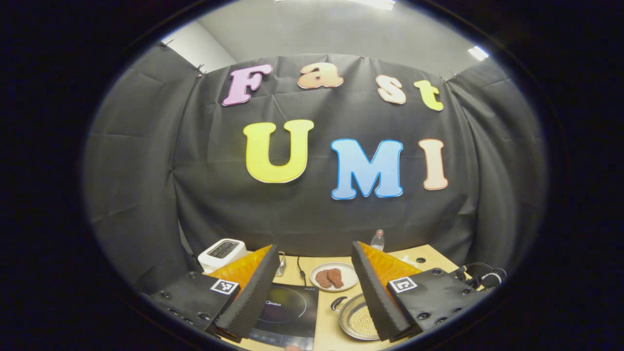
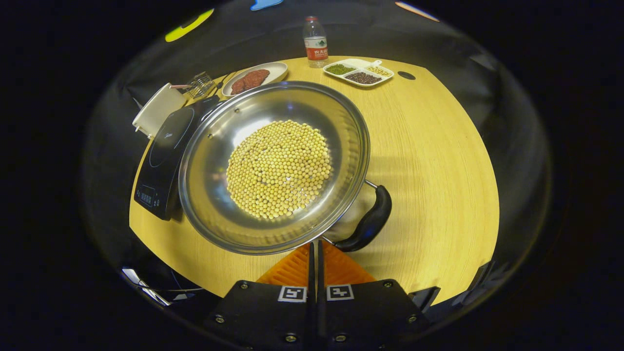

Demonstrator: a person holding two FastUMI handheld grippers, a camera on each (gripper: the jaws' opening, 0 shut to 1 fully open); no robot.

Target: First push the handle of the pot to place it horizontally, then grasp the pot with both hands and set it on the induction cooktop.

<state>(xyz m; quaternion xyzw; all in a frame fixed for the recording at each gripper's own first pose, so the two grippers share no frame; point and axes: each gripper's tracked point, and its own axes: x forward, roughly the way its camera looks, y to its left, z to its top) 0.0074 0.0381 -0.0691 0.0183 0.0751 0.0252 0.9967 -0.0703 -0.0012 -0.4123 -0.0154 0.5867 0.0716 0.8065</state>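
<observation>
I see a water bottle (image 2: 315, 41) at the table's (image 2: 438, 146) far edge, a divided tray (image 2: 358, 72) of beans beside it, a plate (image 2: 253, 78) of meat and a toaster (image 2: 157, 109) toward the far-left corner.

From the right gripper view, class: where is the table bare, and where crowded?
Bare: the wood right of the pot and its handle, out to the table edge. Crowded: the far-left side, with cooktop, toaster and meat plate.

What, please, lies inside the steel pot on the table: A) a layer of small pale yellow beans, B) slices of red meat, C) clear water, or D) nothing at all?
A: in the right gripper view the pot holds a round layer of small pale yellow beans across its bottom.
</observation>
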